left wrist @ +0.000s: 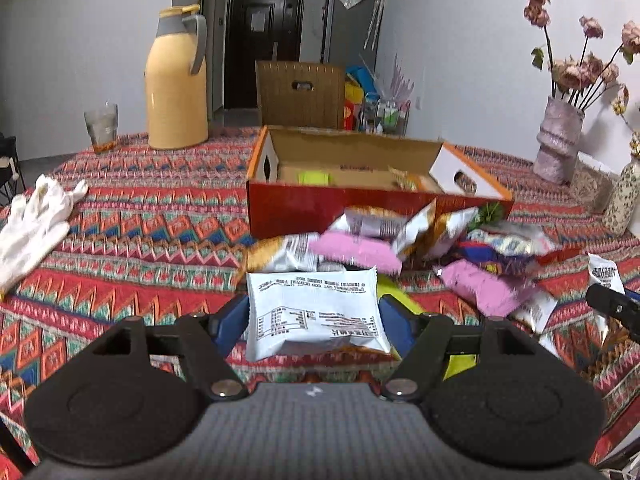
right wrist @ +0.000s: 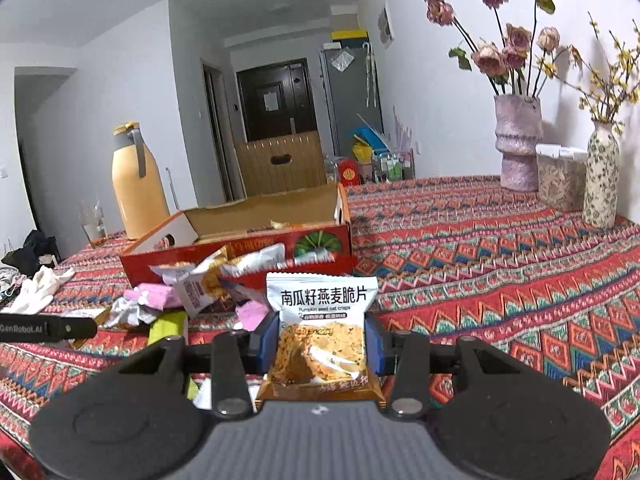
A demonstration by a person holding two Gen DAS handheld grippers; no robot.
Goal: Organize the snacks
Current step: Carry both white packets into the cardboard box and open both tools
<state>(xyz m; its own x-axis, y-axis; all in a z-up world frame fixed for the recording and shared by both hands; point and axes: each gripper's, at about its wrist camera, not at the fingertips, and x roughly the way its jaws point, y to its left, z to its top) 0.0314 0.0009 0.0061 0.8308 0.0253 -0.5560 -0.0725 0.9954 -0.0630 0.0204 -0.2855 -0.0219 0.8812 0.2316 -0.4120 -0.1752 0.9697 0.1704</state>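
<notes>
Already both grippers carry a snack, and the red cardboard box (left wrist: 360,184) stands open on the patterned tablecloth (left wrist: 140,240), a little beyond them. Inside the box I can see only a few things: one yellow-green packet (left wrist: 314,178) and another packet near its right end, so I judge the sorting is at an early stage. Most of the work is left: a loose pile of snack packets (left wrist: 400,240), pink, white and orange ones, lies on the cloth just in front of the box wall, touching it.

The left gripper (left wrist: 314,312) has a white packet with its printed back side up (left wrist: 316,312) between its blue pads; the pads touch both side edges, and the packet hangs above the cloth, near the pile. The jaws stand fairly wide because the packet is wide.

The right gripper (right wrist: 320,340) pinches a pumpkin seed oat crisps packet (right wrist: 322,328) upright between its pads, with the label facing the camera. This packet is also above the table, on the right side of the pile, and the box is ahead and to its left.

Both packets, I think, must go over the near wall into the box.
</notes>
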